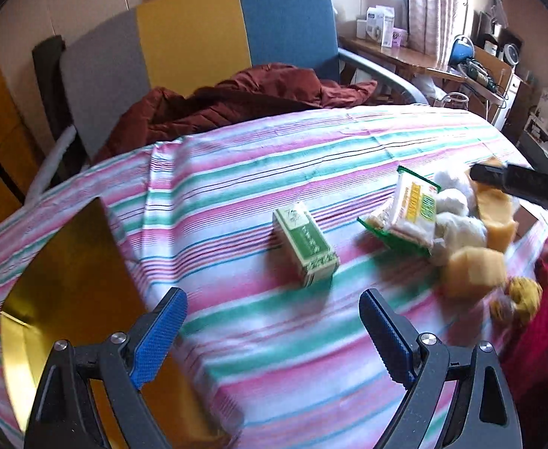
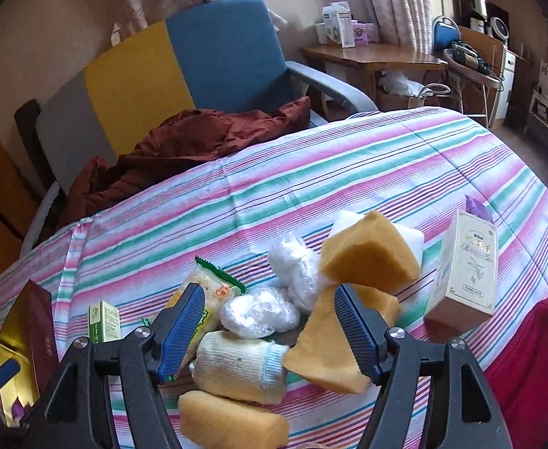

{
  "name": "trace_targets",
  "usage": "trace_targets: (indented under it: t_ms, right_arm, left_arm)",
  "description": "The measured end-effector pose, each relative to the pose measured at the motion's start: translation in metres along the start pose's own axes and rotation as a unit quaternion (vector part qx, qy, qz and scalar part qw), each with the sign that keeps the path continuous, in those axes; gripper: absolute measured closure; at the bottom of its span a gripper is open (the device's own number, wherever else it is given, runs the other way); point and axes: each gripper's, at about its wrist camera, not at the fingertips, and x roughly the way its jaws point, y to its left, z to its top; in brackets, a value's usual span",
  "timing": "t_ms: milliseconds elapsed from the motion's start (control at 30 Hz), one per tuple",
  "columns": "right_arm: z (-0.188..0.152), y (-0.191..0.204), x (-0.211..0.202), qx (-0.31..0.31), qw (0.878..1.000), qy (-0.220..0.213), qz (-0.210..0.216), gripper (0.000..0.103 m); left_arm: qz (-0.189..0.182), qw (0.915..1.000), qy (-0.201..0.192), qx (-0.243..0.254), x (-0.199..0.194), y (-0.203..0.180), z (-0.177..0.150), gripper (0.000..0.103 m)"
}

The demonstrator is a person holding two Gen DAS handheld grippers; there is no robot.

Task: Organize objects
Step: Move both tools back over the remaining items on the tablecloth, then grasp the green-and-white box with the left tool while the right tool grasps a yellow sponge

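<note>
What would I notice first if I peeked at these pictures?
Probably the pile of orange sponges and white plastic-wrapped bundles heaped near the front of the pink and green striped cloth. A small green box lies alone further left. Behind the table stands a grey, yellow and blue chair with a dark red jacket on it.

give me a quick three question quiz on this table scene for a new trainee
1. True or false: the small green box lies apart from the pile of sponges and wrapped bundles.
2. What colour is the middle panel of the chair back?
3. Which does the left claw hold? A) the green box B) a sponge C) nothing

Key
1. True
2. Yellow
3. C: its jaws stand open over the striped cloth.
</note>
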Motion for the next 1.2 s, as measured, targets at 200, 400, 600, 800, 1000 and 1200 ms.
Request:
trace_targets:
  t_ms: [200, 400, 600, 800, 1000, 1200]
  right_arm:
    - [-0.008, 0.024, 0.003, -0.065, 0.998, 0.004, -0.012, 0.03]
    - [-0.013, 0.039, 0.005, -0.113, 0.993, 0.0, -0.029, 0.03]
    - [-0.015, 0.041, 0.01, -0.123, 0.992, 0.01, -0.033, 0.03]
    - [-0.011, 0.031, 0.008, -0.101, 0.994, 0.005, -0.037, 0.03]
    - [-0.002, 0.013, 0.003, -0.057, 0.997, -0.012, -0.049, 0.03]
    - [0.01, -0.053, -0.012, 0.099, 0.993, -0.043, -0.048, 0.03]
  left_arm:
    - [-0.008, 0.9991, 0.029, -0.029, 0.037, 0.001, 0.02, 0.012]
    - [-0.006, 0.9988, 0.033, -0.037, 0.056, -0.002, 0.035, 0.013]
    - [-0.007, 0.9986, 0.039, -0.035, 0.076, -0.009, 0.045, 0.018]
    - [-0.016, 0.9973, 0.061, -0.036, 0.099, -0.012, 0.046, 0.043]
    - [-0.002, 0.9987, 0.049, -0.014, 0.104, -0.018, 0.04, 0.059]
    - [0.001, 0.9992, 0.037, -0.017, 0.105, -0.018, 0.038, 0.059]
